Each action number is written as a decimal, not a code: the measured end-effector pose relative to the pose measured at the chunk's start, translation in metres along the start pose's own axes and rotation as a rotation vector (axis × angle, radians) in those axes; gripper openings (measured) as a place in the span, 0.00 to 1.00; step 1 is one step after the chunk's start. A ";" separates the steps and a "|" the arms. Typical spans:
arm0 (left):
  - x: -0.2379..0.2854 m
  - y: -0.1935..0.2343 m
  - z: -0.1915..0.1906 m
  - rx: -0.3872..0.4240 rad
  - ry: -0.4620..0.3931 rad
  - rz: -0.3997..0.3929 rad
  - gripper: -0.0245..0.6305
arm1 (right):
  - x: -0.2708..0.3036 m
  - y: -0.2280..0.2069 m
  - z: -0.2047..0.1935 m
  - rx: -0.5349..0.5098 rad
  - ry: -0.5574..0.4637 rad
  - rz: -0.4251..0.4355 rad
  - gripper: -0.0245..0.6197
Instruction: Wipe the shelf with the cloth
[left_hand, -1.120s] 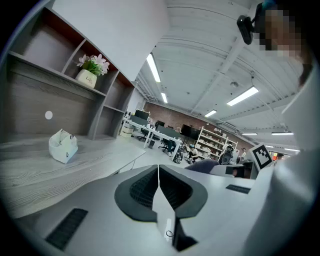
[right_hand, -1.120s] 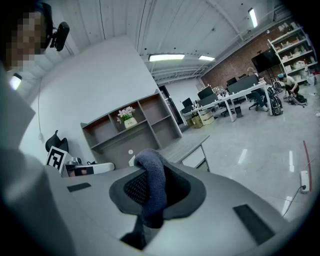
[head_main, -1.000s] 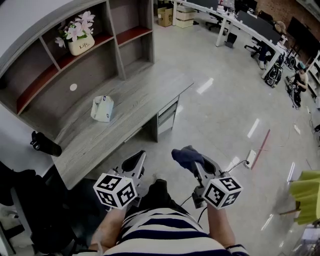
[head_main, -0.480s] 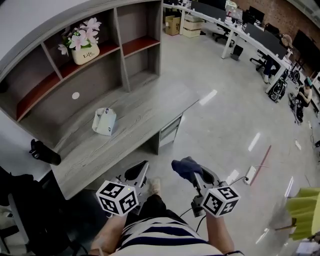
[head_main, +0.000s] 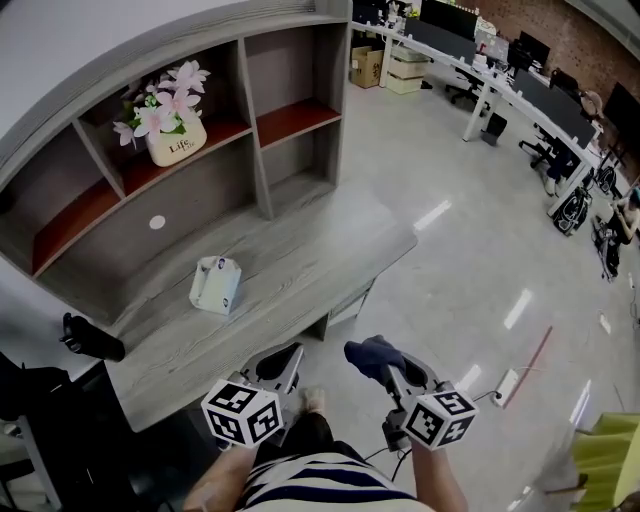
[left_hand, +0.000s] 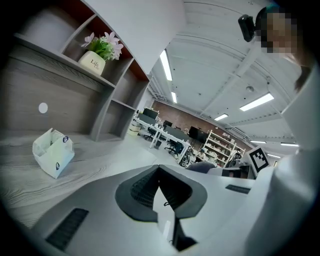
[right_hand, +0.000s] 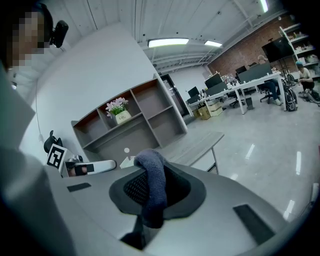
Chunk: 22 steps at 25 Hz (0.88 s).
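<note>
A dark blue cloth (head_main: 372, 354) (right_hand: 152, 185) is pinched in my right gripper (head_main: 385, 368) (right_hand: 156, 192), which is shut on it and held in the air off the desk's front right corner. My left gripper (head_main: 278, 362) (left_hand: 159, 186) hovers near the desk's front edge, jaws shut with nothing between them. The grey shelf unit (head_main: 262, 165) (right_hand: 127, 131) with red-brown boards stands at the back of the wooden desk (head_main: 290, 270). Both grippers are well short of the shelves.
A white pot of pink flowers (head_main: 172, 125) (left_hand: 95, 60) stands on an upper shelf. A white tissue box (head_main: 215, 285) (left_hand: 52, 152) lies on the desk. A black object (head_main: 90, 338) sits at the desk's left end. Office desks and chairs (head_main: 520, 90) fill the room's far side.
The view has shifted so the desk and shelf sit lower and nearer in the frame. Both grippers keep their pose, the right still holding the cloth.
</note>
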<state>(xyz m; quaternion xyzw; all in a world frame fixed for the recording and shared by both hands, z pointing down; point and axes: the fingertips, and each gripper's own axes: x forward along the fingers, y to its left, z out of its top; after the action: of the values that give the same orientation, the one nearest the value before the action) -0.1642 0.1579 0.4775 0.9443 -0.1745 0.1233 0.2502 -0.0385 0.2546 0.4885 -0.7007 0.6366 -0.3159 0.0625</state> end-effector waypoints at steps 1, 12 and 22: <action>0.005 0.005 0.004 -0.009 -0.004 0.003 0.06 | 0.007 0.000 0.006 -0.008 0.007 0.005 0.12; 0.029 0.063 0.050 -0.061 -0.040 0.082 0.06 | 0.096 0.011 0.064 -0.086 0.048 0.094 0.12; 0.024 0.104 0.081 -0.074 -0.092 0.185 0.06 | 0.159 0.038 0.090 -0.123 0.063 0.218 0.12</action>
<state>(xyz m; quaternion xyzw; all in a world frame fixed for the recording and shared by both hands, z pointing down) -0.1715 0.0254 0.4608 0.9190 -0.2766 0.0956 0.2643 -0.0256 0.0717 0.4562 -0.6195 0.7290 -0.2892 0.0335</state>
